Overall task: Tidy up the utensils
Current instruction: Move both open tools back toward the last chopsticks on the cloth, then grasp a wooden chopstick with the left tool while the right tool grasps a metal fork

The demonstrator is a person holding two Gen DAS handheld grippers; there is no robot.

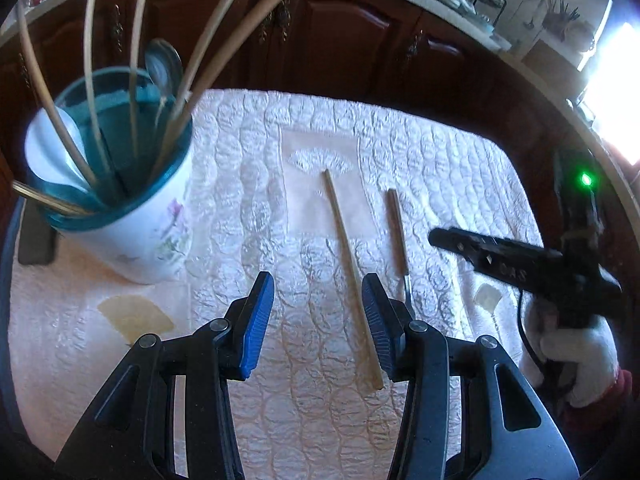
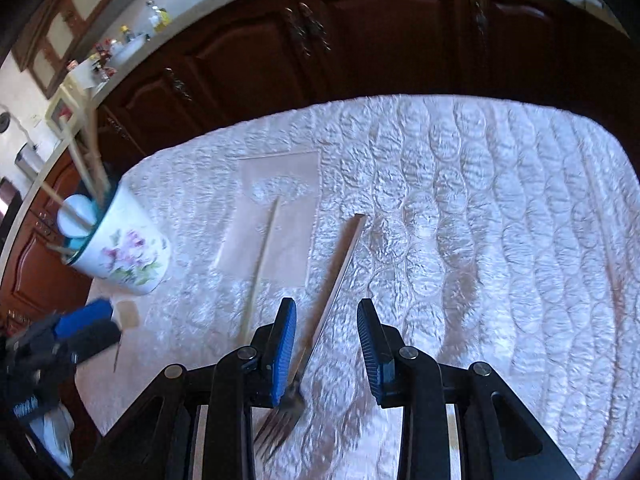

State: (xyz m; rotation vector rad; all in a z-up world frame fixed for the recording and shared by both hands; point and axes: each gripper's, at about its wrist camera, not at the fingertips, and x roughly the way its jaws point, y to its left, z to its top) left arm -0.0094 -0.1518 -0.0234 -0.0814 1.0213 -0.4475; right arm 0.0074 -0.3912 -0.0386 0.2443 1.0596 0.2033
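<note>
Both grippers parted and empty, left gripper (image 1: 318, 322) over chopstick (image 1: 352, 276), right gripper (image 2: 327, 350) over fork (image 2: 320, 320).

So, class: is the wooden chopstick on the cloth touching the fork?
Apart. The left wrist view shows white cloth between the chopstick and the fork along their length.

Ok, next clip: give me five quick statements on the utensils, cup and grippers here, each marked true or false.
1. The fork lies flat on the quilted cloth. True.
2. The floral cup is empty. False: it holds several wooden sticks and a spoon.
3. The left gripper is open, with the loose chopstick on the cloth between its fingers. True.
4. The right gripper has lifted the fork. False: its jaws are open and the fork lies on the cloth.
5. The cup lies tipped over. False: it stands upright.
</note>
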